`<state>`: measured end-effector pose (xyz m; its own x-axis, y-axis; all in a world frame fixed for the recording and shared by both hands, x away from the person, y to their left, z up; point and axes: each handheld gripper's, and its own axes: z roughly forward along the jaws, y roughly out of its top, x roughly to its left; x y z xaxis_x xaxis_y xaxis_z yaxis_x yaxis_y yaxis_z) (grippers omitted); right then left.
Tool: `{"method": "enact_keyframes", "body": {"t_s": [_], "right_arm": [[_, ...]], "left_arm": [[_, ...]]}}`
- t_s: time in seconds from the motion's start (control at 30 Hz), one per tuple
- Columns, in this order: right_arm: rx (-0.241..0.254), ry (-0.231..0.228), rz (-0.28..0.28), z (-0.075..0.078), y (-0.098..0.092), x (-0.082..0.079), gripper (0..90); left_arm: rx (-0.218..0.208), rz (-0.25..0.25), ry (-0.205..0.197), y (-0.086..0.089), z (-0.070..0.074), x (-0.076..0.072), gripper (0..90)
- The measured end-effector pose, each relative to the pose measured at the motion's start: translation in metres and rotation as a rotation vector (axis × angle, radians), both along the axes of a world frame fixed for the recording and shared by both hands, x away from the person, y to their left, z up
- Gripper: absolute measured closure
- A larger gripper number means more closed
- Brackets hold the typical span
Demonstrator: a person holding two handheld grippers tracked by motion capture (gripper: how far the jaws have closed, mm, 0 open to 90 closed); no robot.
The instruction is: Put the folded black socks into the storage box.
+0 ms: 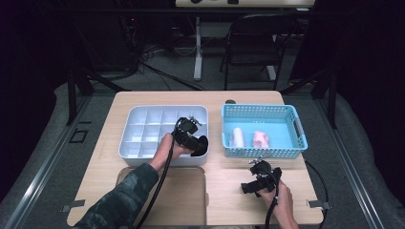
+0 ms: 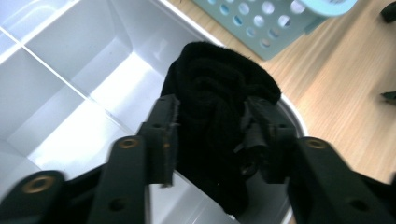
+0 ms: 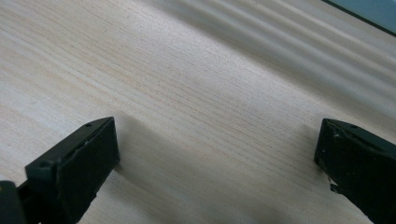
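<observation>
A black rolled sock point(image 2: 219, 70) stands in the near right corner compartment of the white divided organizer point(image 1: 143, 110). My left gripper point(image 2: 210, 126) reaches down into that compartment, and its pads press against both sides of the sock. From above, the left gripper point(image 1: 195, 142) sits at the organizer's front right, with the sock point(image 1: 204, 146) dark beside it. My right gripper point(image 1: 261, 180) rests low over the bare table in front of the basket. In its own view the right gripper point(image 3: 215, 140) stands wide open with only wood between its jaws.
A light blue perforated basket point(image 1: 260, 110) stands right of the organizer and holds a white roll point(image 1: 237, 137) and a pink roll point(image 1: 260, 139). Its corner point(image 2: 261, 23) lies close beyond the sock. The organizer's other compartments point(image 2: 70, 107) look empty. Chairs and cables lie beyond the table.
</observation>
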<state>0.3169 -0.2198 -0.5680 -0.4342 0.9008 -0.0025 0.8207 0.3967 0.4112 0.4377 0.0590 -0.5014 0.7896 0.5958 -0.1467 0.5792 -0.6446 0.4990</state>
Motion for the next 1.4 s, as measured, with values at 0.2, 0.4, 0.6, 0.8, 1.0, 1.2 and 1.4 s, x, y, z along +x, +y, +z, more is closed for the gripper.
{"method": "enact_keyframes", "body": {"t_s": [0.2,0.4,0.6,0.8,1.0,1.2,1.4], "right_arm": [[0.011,-0.004,-0.006,0.000,0.001,0.000,0.0],[0.010,-0.001,-0.004,0.000,0.002,0.000,0.0],[0.018,-0.002,-0.005,0.000,0.002,-0.001,0.0],[0.011,-0.002,-0.002,0.000,0.002,0.000,0.0],[0.009,0.000,-0.001,0.000,0.002,0.000,0.0],[0.006,0.000,-0.001,0.000,0.001,0.000,0.0],[0.035,-0.018,-0.005,0.004,-0.002,-0.001,0.0]], "left_arm": [[0.021,0.010,0.022,0.001,-0.009,0.000,69.0],[0.085,0.000,0.009,-0.005,-0.012,-0.002,71.8],[0.058,0.001,0.010,-0.001,-0.011,-0.002,70.9],[-0.007,0.034,-0.038,0.009,0.004,-0.006,52.7],[-0.028,0.034,-0.110,0.015,0.020,-0.020,36.2],[-0.041,0.028,-0.134,0.021,0.023,-0.031,26.3],[-0.051,0.048,-0.160,0.035,0.022,-0.047,18.0]]}}
